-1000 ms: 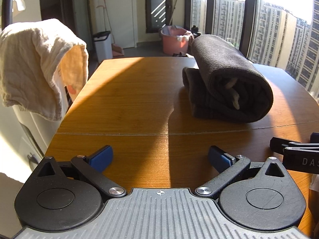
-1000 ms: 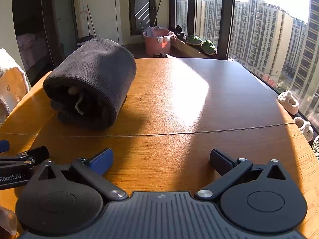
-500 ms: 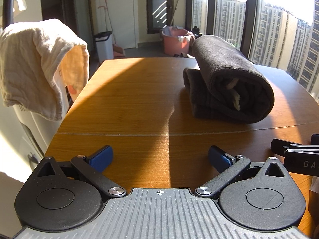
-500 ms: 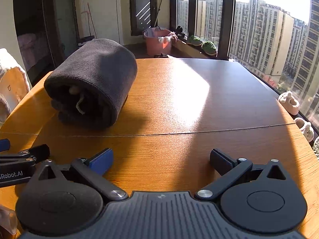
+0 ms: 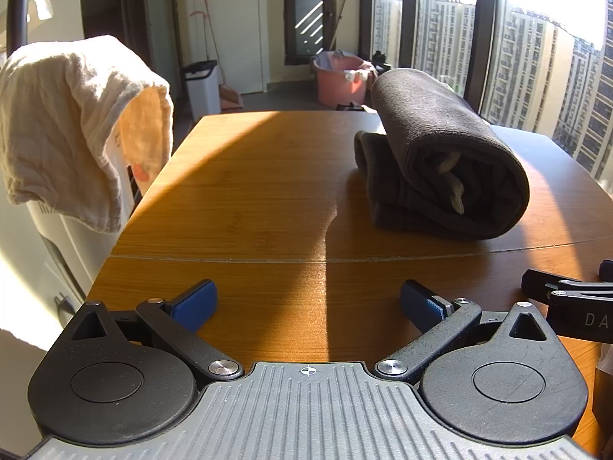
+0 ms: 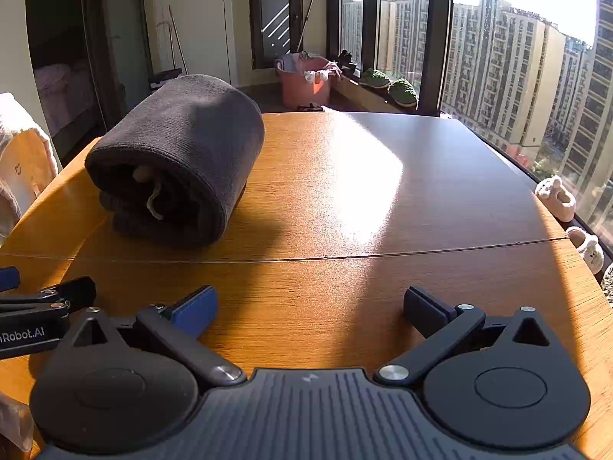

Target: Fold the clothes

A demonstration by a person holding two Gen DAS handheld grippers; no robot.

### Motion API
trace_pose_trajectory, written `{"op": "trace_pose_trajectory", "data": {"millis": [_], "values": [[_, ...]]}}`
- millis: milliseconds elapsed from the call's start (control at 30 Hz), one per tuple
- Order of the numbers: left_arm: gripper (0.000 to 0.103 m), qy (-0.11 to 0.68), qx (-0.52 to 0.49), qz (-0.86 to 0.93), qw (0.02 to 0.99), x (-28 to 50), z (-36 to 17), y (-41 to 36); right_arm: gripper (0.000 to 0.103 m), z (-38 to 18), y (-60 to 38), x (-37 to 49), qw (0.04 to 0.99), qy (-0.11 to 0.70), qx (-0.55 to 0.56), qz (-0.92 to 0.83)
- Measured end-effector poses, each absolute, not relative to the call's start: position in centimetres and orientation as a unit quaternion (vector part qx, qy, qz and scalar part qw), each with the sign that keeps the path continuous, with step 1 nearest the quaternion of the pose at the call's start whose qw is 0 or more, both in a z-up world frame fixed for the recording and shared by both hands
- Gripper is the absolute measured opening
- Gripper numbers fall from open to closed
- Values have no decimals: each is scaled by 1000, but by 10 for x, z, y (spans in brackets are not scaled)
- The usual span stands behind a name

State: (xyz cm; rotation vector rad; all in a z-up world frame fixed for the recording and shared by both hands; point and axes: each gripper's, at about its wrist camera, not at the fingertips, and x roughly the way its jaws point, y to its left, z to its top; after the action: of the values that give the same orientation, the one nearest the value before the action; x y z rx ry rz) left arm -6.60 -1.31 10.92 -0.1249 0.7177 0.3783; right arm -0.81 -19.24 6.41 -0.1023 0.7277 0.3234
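Left hand-held gripper (image 5: 308,303), right hand-held gripper (image 6: 310,304) spread, empty; dark fleecy garment (image 6: 180,157) rolled on wood-grain table (image 6: 345,199).

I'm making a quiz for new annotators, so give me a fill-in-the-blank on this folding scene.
1. The dark garment on the wooden table is folded into a ____.
2. The left gripper and the right gripper both have jaws that stand ____.
3. Neither gripper touches the ____.
4. The cream cloth hangs beside the table's ____ edge in the left wrist view.

Missing words: roll; open; garment; left
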Motion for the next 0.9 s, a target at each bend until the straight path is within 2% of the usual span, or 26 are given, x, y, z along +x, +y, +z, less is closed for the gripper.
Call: {"op": "trace_pose_trajectory", "data": {"millis": [900], "values": [[103, 348, -61, 184, 917, -66, 109, -14, 103, 64, -190, -9, 921, 354, -49, 157]]}}
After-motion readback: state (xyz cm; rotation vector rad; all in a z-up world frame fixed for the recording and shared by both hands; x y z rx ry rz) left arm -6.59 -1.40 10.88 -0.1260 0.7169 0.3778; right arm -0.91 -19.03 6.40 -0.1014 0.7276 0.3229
